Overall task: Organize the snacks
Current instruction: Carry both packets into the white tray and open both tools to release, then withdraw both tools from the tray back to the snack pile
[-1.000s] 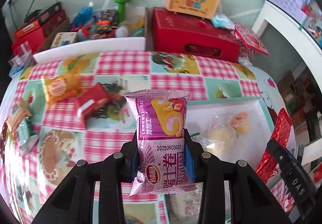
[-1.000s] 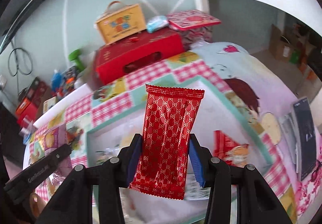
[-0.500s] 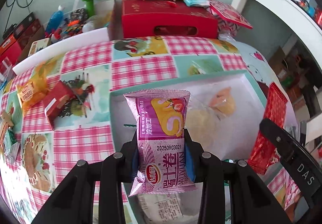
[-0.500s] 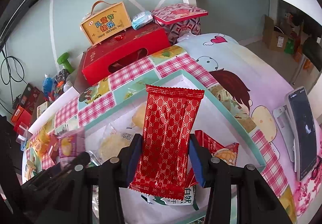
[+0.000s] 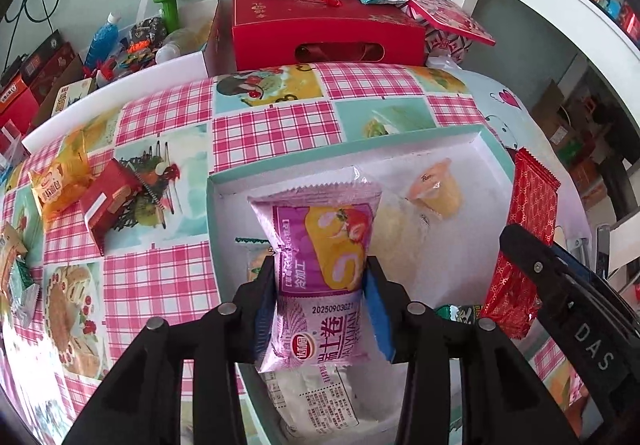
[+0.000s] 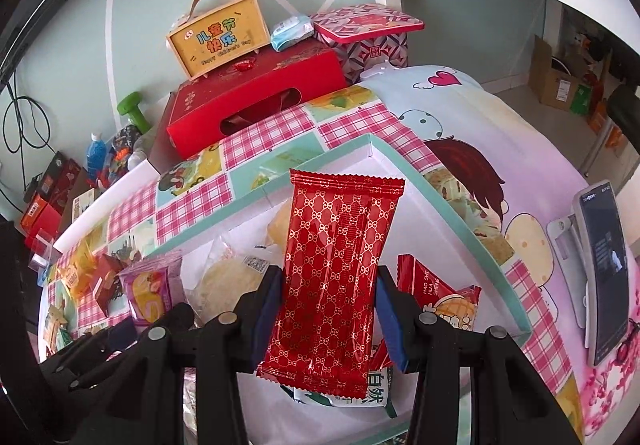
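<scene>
Left wrist view: left gripper (image 5: 320,297), jaws just easing apart, purple Swiss-roll packet (image 5: 318,273) upright between the blue pads, whether they press it I cannot tell, frame centre, over the white tray (image 5: 472,143) with teal rim. Jelly cup (image 5: 436,189) lies upper right in the tray. Right wrist view: right gripper (image 6: 326,319) clamps the red patterned packet (image 6: 336,277) upright, centre, above the same tray

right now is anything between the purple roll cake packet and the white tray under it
Nothing visible blocks it. The purple roll cake packet hangs above the white tray, though a white-wrapped snack already lies directly beneath.
</scene>
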The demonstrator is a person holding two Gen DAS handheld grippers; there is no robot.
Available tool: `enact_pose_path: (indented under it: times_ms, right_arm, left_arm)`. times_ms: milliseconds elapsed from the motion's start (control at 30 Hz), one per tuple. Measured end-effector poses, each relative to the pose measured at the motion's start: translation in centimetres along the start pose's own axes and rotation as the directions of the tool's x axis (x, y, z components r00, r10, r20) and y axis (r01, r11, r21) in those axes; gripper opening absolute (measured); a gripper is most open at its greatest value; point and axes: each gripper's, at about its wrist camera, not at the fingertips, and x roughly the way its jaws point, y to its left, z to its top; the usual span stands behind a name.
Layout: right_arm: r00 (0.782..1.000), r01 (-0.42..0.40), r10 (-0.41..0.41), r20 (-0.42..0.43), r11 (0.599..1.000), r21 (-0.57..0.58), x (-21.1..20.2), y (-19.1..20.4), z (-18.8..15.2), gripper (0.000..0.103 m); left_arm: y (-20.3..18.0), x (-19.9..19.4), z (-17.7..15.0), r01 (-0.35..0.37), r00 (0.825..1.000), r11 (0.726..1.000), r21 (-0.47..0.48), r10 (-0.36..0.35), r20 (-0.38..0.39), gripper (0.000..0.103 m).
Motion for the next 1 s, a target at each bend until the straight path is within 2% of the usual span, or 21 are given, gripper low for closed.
enact_pose_path:
  times_ms: [200, 333, 433, 500, 533, 600, 667, 833, 900, 933, 967, 1000]
  right_arm:
    - [1.000, 0.012, -0.012, -0.017, 1.000, -0.013, 0.3, 0.1, -0.1, 0.050]
    - [1.000, 0.020, -0.020, -0.024, 1.000, -0.023, 0.3, 0.1, -0.1, 0.052]
    - [0.999, 0.019, -0.020, -0.026, 0.999, -0.032, 0.2, 0.3, -0.1, 0.062]
    - [0.999, 0.023, -0.024, -0.026, 0.999, -0.042, 0.1, 0.5, -0.1, 0.073]
    - [0.999, 0.022, -0.023, -0.025, 0.999, -0.046, 0.0, 0.6, -0.1, 0.076]
    - [1.000, 0.018, -0.019, -0.024, 0.998, -0.052, -0.1, 0.8, -0.1, 0.086]
    - [0.999, 0.019, -0.020, -0.025, 0.998, -0.063, -0.1, 1.0, -0.2, 0.091]
    - [0.999, 0.033, -0.036, -0.033, 0.996, -0.088, 0.1, 1.4, -0.4, 0.091]
    - [0.999, 0.036, -0.039, -0.033, 0.995, -0.090, 0.2, 1.4, -0.4, 0.092]
    - [0.999, 0.036, -0.039, -0.033, 0.995, -0.091, 0.2, 1.4, -0.4, 0.095]
    - [0.999, 0.037, -0.040, -0.032, 0.995, -0.091, 0.2, 1.4, -0.4, 0.103]
    - [0.999, 0.036, -0.039, -0.029, 0.995, -0.091, 0.2, 1.4, -0.5, 0.103]
  left_arm:
    - [0.6, -1.3, 0.2, -0.025, 1.000, 0.999, -0.023, 0.025, 0.000, 0.061]
    - [1.2, -2.0, 0.3, -0.048, 0.999, 0.998, -0.044, 0.048, 0.000, 0.066]
    - [1.9, -2.5, 0.4, -0.055, 0.998, 0.996, -0.069, 0.055, 0.001, 0.066]
    - [2.4, -2.7, 0.5, -0.062, 0.998, 0.994, -0.087, 0.063, 0.005, 0.068]
    - [2.6, -2.8, 0.5, -0.068, 0.998, 0.993, -0.096, 0.069, 0.006, 0.070]
    - [3.2, -2.9, 0.5, -0.088, 0.996, 0.989, -0.121, 0.090, 0.007, 0.084]
    - [3.7, -2.8, 0.6, -0.110, 0.994, 0.984, -0.143, 0.112, 0.007, 0.084]
    - [5.1, -2.2, 0.4, -0.156, 0.988, 0.969, -0.190, 0.157, -0.013, 0.086]
    - [5.6, -1.9, 0.3, -0.174, 0.985, 0.964, -0.203, 0.173, -0.022, 0.092]
    - [5.7, -1.9, 0.3, -0.178, 0.984, 0.962, -0.205, 0.178, -0.020, 0.092]
    - [5.9, -1.8, 0.3, -0.184, 0.983, 0.960, -0.212, 0.184, -0.022, 0.092]
    - [6.1, -1.7, 0.2, -0.189, 0.982, 0.957, -0.218, 0.189, -0.025, 0.093]
